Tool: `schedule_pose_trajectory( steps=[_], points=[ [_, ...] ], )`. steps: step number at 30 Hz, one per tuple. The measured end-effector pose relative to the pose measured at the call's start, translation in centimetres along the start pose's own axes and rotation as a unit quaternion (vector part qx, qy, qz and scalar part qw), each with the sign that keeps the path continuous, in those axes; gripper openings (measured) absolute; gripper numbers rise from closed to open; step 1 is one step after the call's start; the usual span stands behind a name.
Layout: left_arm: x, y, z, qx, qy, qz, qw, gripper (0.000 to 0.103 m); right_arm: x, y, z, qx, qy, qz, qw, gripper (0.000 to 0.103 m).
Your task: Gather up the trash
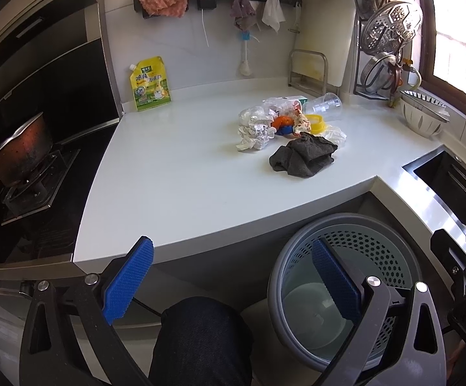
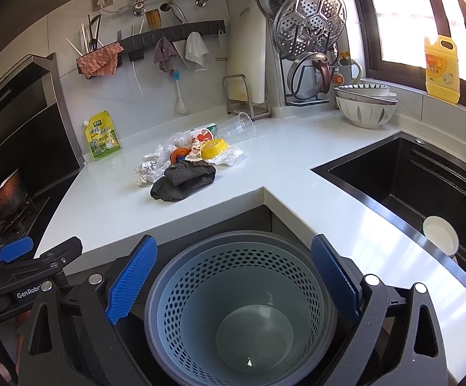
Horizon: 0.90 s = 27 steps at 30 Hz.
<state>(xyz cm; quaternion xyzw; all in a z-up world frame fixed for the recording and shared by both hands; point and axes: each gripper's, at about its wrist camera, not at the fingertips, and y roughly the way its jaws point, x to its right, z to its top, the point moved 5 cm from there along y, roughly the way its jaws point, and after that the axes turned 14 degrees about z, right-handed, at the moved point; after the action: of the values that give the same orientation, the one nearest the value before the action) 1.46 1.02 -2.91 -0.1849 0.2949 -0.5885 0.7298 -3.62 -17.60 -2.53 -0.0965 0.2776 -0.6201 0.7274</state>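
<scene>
1. I am holding both grippers back from the tabletop edge: the left gripper is spread wide with nothing between its blue pads, and the right gripper is equally wide and empty, hanging directly over the perforated bin on the floor below it.
2. The trash pile is lying well ahead of both grippers on the tabletop: crumpled foil, a clear plastic cup on its side, a yellow lid, wrappers and thin plastic film, with a dark cloth touching the pile's near edge.
3. I am judging the collecting as not yet begun; the bin looks bare apart from a speck.
4. To do this well, I am planning to take the outer, firm pieces first, the cup or the foil ball, closing across a narrow part, and to leave the cloth alone, since it may not be trash.
5. I am keeping the bin under the tabletop edge so drops are short.
6. Readable writing: "GenRobo…" on the left gripper's body in the right view, "DAS" on the right gripper's in the left view; the Chinese print on the yellow-green pouch is too small for me.
</scene>
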Motion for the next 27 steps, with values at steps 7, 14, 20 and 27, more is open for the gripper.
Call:
schedule_pose_trajectory(
  steps=[7, 14, 20, 27],
  points=[
    [0.1, 0.4, -0.1, -0.003, 0.0, 0.001, 1.0, 0.097, 0.0, 0.6, -0.2, -0.006, 0.001, 0.005, 1.0, 0.092],
    [0.2, 1.9, -0.4, -0.017, 0.001, 0.003, 0.9998, 0.097, 0.8, 2.3, -1.0, -0.019, 0.013, 0.009, 1.0, 0.092],
    [0.5, 4.1, -0.4, -0.031, 0.002, 0.004, 0.9995, 0.097, 1.7, 4.7, -1.5, -0.04, 0.02, 0.016, 0.999, 0.092],
    [0.6, 7.4, 1.6, -0.034, 0.004, 0.016, 0.9993, 0.097, 2.6, 8.5, -0.2, -0.062, 0.012, 0.02, 0.998, 0.092]
  ],
)
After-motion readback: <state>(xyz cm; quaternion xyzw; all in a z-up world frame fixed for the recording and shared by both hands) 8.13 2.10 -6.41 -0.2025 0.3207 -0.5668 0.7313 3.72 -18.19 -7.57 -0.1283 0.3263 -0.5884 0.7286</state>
